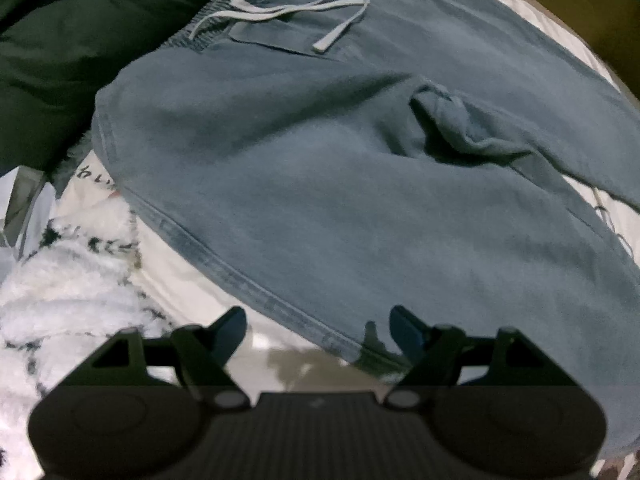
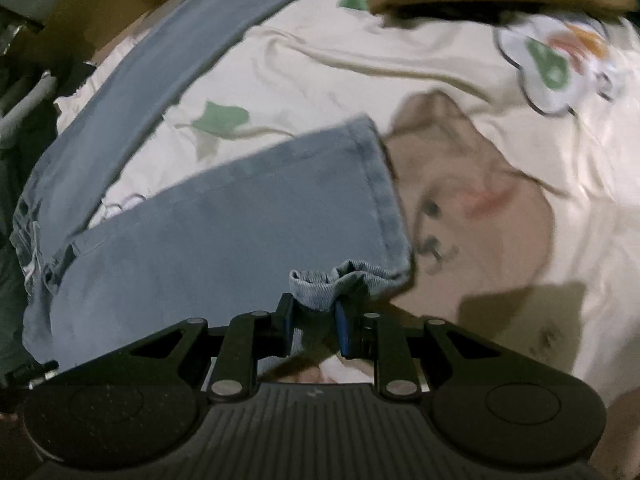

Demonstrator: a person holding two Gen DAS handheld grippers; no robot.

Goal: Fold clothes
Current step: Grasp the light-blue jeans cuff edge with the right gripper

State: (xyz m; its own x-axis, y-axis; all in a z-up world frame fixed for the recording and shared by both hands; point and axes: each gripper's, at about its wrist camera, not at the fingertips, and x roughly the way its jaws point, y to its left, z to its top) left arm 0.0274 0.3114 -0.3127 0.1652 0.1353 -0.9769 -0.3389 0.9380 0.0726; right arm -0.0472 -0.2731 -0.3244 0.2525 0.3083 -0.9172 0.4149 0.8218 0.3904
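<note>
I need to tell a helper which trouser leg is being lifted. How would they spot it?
On the cream printed sheet lie blue-grey trousers with legs spread apart. The nearer leg ends over the bear print; the right gripper pinches its hem corner. The far leg lies flat and untouched.

Your cream bedsheet (image 2: 320, 64) printed with green leaves and a bear face (image 2: 480, 200), fluffy white blanket (image 1: 60, 280) at its edge, dark garment (image 1: 80, 40) beside it
</note>
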